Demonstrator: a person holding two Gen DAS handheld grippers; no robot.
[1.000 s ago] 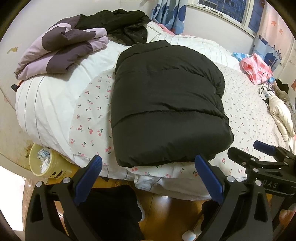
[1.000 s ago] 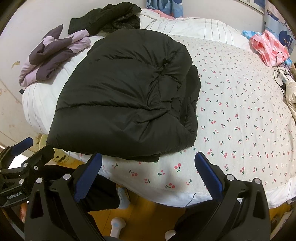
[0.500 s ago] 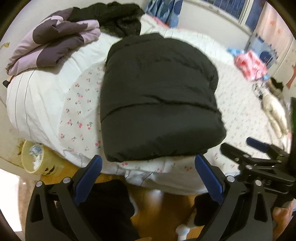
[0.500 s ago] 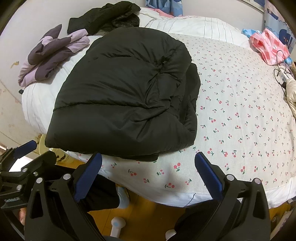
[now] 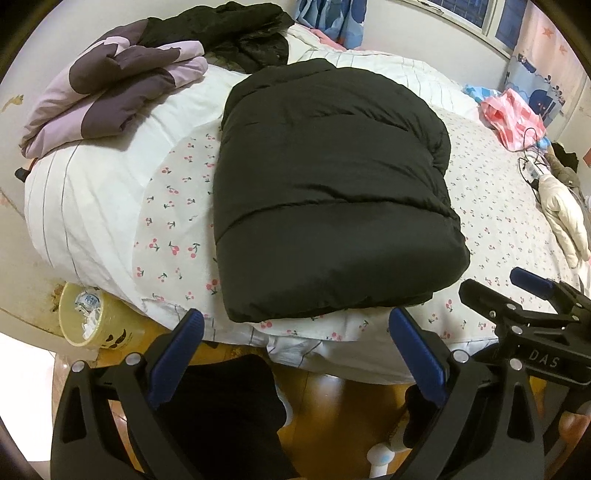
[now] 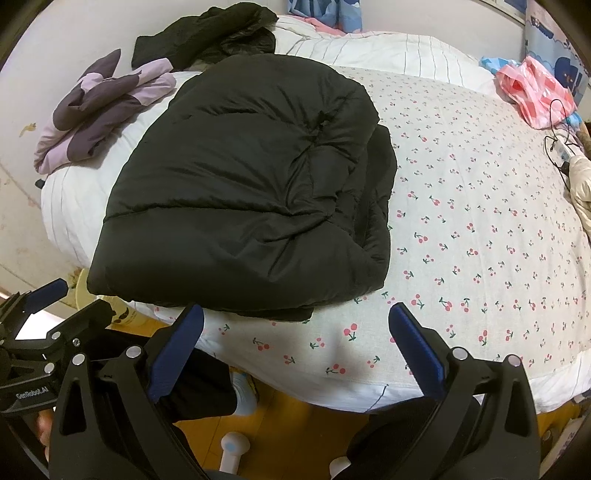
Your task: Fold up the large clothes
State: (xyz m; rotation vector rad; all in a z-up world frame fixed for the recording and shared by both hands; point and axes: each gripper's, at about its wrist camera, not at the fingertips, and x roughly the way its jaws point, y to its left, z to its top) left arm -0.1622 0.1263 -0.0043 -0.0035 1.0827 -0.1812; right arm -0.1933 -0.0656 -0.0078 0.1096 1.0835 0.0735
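A black puffer jacket point(image 5: 325, 192) lies folded into a thick rectangle on the cherry-print sheet of the bed point(image 5: 491, 206). It also shows in the right wrist view point(image 6: 251, 192), with its folded layers stacked at its right side. My left gripper point(image 5: 295, 347) is open and empty, just short of the jacket's near edge, over the bed's edge. My right gripper point(image 6: 295, 343) is open and empty, near the jacket's near right corner. Each gripper shows at the edge of the other's view.
A folded purple jacket point(image 5: 110, 92) and a crumpled black garment point(image 5: 229, 33) lie at the bed's far left. A pink bag point(image 5: 513, 118), a cable and a cream garment point(image 5: 565, 218) lie at the right. A yellow bin point(image 5: 88, 317) stands on the wooden floor.
Both grippers stayed open and empty. The left view swung briefly closer and then back; the right gripper edged slightly nearer the jacket. The jacket has not moved.
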